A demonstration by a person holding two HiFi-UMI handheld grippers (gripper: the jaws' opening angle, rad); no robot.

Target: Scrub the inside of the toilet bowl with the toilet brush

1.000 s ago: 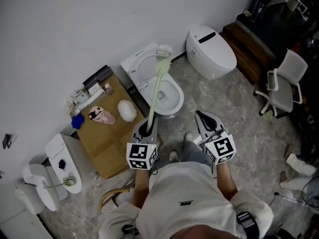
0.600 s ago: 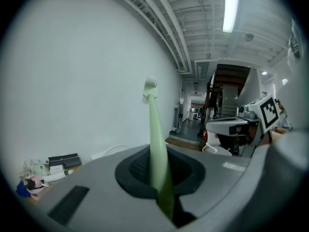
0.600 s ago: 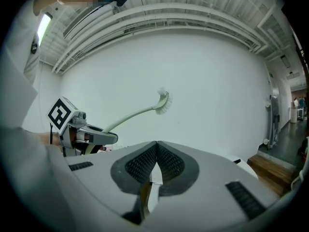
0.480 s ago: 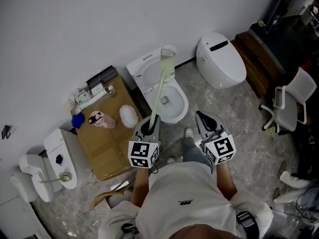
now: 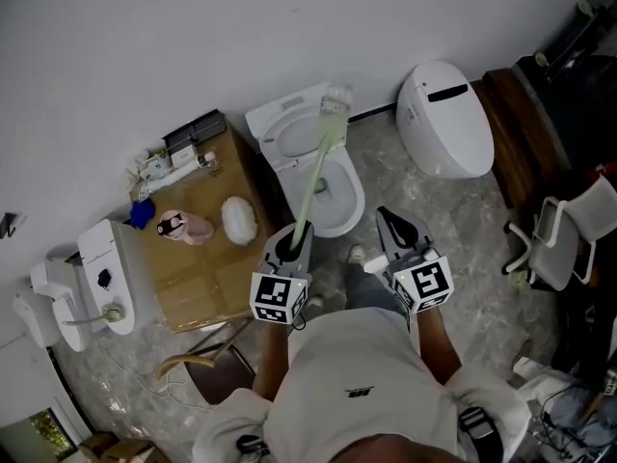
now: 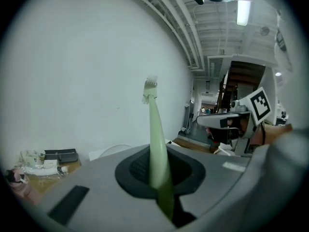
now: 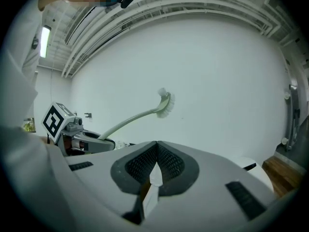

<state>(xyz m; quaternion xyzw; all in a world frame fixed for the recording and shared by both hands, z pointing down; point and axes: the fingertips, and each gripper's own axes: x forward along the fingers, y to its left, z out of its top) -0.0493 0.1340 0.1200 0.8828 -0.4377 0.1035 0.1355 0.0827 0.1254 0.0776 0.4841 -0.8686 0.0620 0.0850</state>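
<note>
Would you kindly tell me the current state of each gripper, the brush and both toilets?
toilet brush: raised, head in the air, outside the bowl.
left gripper: shut on the toilet brush handle.
right gripper: shut, empty.
open toilet: lid up, bowl exposed.
second toilet: lid closed.

Head view steeply down from above, gripper views along their jaws toward white wall (image 7: 217,81), sharing toilet brush (image 7: 166,104)

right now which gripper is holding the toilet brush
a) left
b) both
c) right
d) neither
a: the left gripper has its jaws shut on the pale green handle of the toilet brush, while the right gripper sits apart from the brush with its jaws together.
</note>
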